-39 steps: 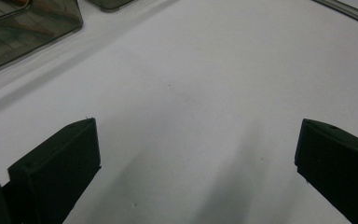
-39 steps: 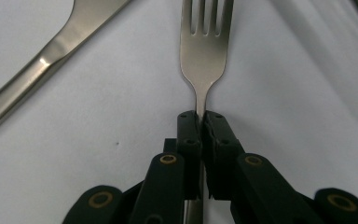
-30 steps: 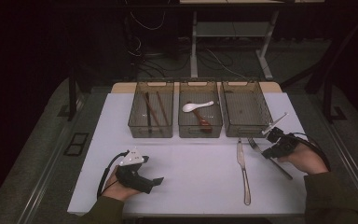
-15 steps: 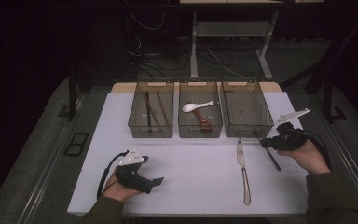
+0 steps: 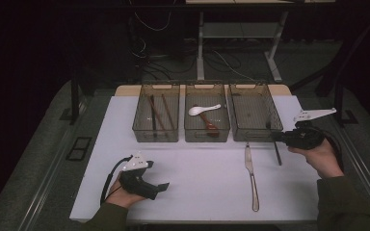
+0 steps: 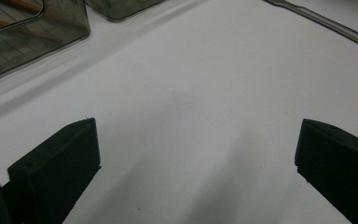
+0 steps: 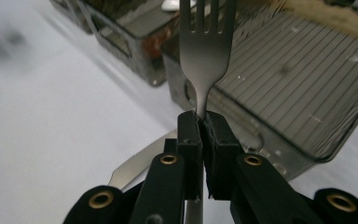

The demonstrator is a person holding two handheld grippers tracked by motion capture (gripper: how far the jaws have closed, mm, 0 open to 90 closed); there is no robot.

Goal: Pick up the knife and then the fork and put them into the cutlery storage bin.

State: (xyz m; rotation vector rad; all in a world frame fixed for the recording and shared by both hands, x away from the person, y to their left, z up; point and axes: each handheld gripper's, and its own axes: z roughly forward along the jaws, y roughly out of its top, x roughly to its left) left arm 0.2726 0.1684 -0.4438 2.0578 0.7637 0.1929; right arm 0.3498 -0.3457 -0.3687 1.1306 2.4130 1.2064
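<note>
We have the fork point(image 7: 208, 51) pinched by its neck in our right tool point(image 7: 203, 122), lifted beside the empty right bin point(image 5: 254, 113) and not yet dropped in, the knife point(image 5: 250, 174) remaining on the desk point(image 5: 202, 168), our left tool point(image 6: 196, 154) resting spread.

Three bins point(image 5: 206, 132) side by side — knife point(image 5: 250, 173) on the table point(image 5: 197, 187) before them

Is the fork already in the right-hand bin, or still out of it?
Out. The right gripper is shut on the fork at its neck, tines pointing toward the right-hand bin, which looks empty.
</note>
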